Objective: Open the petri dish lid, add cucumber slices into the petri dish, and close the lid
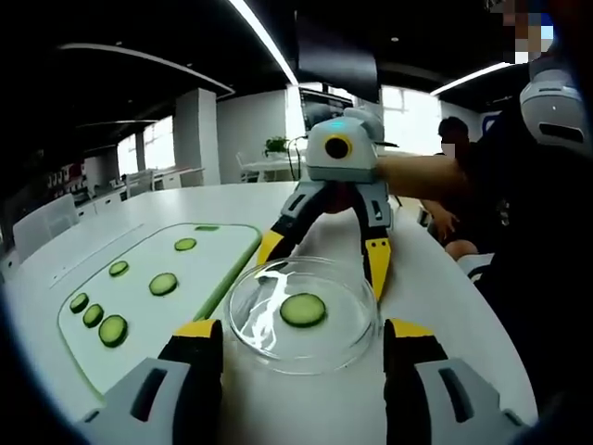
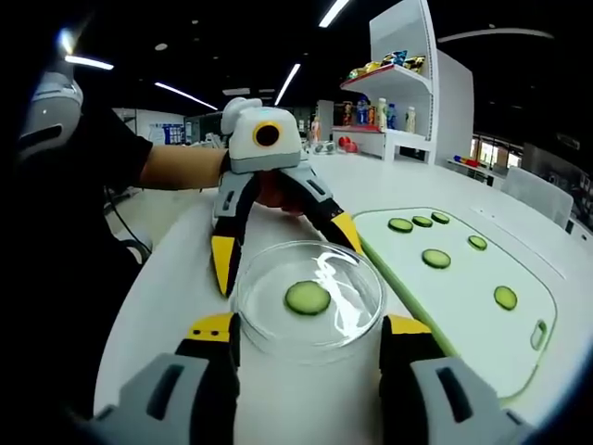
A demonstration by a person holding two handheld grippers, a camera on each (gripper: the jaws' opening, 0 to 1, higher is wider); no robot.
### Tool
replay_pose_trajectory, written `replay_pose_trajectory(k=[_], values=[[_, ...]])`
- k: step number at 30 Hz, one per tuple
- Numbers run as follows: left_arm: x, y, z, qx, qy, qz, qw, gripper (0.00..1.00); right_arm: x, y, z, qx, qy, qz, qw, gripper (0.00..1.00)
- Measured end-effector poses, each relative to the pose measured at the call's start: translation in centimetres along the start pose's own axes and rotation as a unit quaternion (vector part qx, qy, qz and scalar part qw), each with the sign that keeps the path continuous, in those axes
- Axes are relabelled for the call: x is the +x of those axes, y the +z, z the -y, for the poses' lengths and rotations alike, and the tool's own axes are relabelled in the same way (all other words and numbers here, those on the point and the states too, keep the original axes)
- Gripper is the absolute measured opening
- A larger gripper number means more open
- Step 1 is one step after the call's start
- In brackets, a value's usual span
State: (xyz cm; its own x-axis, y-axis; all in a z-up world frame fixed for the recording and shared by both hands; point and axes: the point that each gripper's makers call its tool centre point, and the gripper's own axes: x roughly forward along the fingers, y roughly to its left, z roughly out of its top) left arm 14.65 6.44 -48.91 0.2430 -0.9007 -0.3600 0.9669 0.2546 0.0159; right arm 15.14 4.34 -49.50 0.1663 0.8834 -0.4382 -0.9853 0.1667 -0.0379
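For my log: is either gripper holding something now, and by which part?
Nothing is held: the left gripper and right gripper stand open around the petri dish.

A long white table (image 1: 176, 209) with rounded edges runs through an open office-like room under a dark ceiling crossed by bright light strips (image 1: 262, 37). In the left gripper view, white columns (image 1: 196, 134) stand before bright windows (image 1: 148, 148), with white chairs (image 1: 42, 222) along the table's side and a potted plant (image 1: 275, 145) far back. The right gripper view shows a tall white shelf unit (image 2: 408, 83) — bottles and packets on its shelves — near the table's far end.
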Motion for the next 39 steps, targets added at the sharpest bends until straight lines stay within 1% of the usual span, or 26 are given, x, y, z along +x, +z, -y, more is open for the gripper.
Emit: replay_pose_trajectory(k=[3,5,7,9,11,14,15,16,17,19,20,22,23,24,26,27,28,29,31,32,33,35,36,37,39], values=[[-0.7,0.0,-0.4,0.006,0.011,0.005,0.9999,0.74,-0.5,-0.3,0.0,0.001,0.000,-0.002,1.0000,0.60],[-0.9,0.7,-0.5,0.007,0.023,0.015,0.9996,0.74,-1.0,-0.5,-0.1,0.004,-0.002,0.000,1.0000,0.64],[-1.7,1.0,-0.7,0.005,0.039,0.026,0.9989,0.73,-1.5,-0.8,-0.3,0.011,-0.005,0.003,0.9999,0.67],[-1.9,1.0,-0.8,0.006,0.044,0.027,0.9986,0.71,-1.6,-0.8,-0.3,0.012,-0.005,0.004,0.9999,0.71],[-2.0,1.0,-0.8,0.006,0.046,0.028,0.9985,0.73,-1.6,-0.8,-0.4,0.012,-0.006,0.005,0.9999,0.77],[-4.4,0.2,0.3,0.002,0.087,0.018,0.9961,0.77,-3.8,-0.2,-1.4,0.025,-0.048,0.033,0.9980,0.86],[-4.9,0.3,0.5,-0.003,0.098,0.020,0.9950,0.78,-4.2,-0.2,-1.7,0.032,-0.058,0.036,0.9971,0.87],[-5.4,0.4,0.5,-0.009,0.113,0.023,0.9932,0.78,-4.6,-0.3,-1.9,0.042,-0.071,0.036,0.9960,0.87],[-6.0,0.6,0.7,-0.008,0.126,0.025,0.9917,0.78,-5.2,-0.5,-1.7,0.044,-0.099,0.033,0.9935,0.86],[-7.4,0.9,0.7,0.001,0.163,0.027,0.9863,0.78,-6.3,-0.4,-1.8,0.045,-0.136,0.037,0.9890,0.81],[-7.8,1.0,0.9,-0.001,0.173,0.026,0.9846,0.79,-6.5,-0.5,-1.9,0.048,-0.139,0.035,0.9885,0.80],[-9.2,1.3,1.6,-0.005,0.202,0.028,0.9790,0.82,-7.7,0.2,-2.4,0.056,-0.166,0.052,0.9832,0.82],[-9.7,1.5,2.1,-0.011,0.209,0.033,0.9773,0.83,-8.2,0.7,-3.0,0.060,-0.173,0.064,0.9810,0.82],[-10.5,1.4,2.4,-0.018,0.230,0.030,0.9727,0.83,-8.6,1.2,-3.5,0.067,-0.180,0.076,0.9784,0.83],[-11.5,1.0,2.7,-0.007,0.254,0.016,0.9670,0.84,-9.5,1.4,-4.0,0.074,-0.210,0.071,0.9724,0.86],[-12.2,0.7,2.8,-0.008,0.272,0.012,0.9622,0.85,-10.0,1.7,-4.2,0.072,-0.225,0.072,0.9691,0.86],[-12.8,0.5,3.0,-0.016,0.287,0.010,0.9578,0.85,-10.6,1.8,-4.5,0.070,-0.241,0.066,0.9657,0.86],[-13.3,0.3,3.3,-0.028,0.294,0.013,0.9554,0.85,-11.0,2.0,-4.7,0.069,-0.247,0.070,0.9640,0.87],[-14.1,0.2,4.2,-0.041,0.299,0.017,0.9533,0.88,-11.8,2.4,-5.1,0.079,-0.256,0.080,0.9602,0.88],[-14.4,0.3,4.6,-0.045,0.301,0.018,0.9525,0.89,-12.1,2.9,-5.5,0.091,-0.255,0.093,0.9582,0.89],[-14.7,0.3,5.0,-0.048,0.305,0.016,0.9509,0.91,-12.3,3.1,-6.0,0.101,-0.249,0.099,0.9582,0.89],[-15.5,0.4,5.5,-0.047,0.322,0.013,0.9455,0.93,-12.9,3.5,-6.8,0.125,-0.244,0.111,0.9552,0.90],[-16.1,0.3,5.6,-0.042,0.336,0.002,0.9411,0.94,-13.2,3.3,-7.2,0.134,-0.243,0.103,0.9551,0.91],[-16.4,0.2,5.8,-0.043,0.341,-0.004,0.9392,0.94,-13.5,3.4,-7.4,0.133,-0.247,0.103,0.9544,0.92],[-16.8,0.4,6.3,-0.049,0.341,-0.003,0.9388,0.95,-14.1,3.3,-7.5,0.135,-0.259,0.100,0.9511,0.93]])
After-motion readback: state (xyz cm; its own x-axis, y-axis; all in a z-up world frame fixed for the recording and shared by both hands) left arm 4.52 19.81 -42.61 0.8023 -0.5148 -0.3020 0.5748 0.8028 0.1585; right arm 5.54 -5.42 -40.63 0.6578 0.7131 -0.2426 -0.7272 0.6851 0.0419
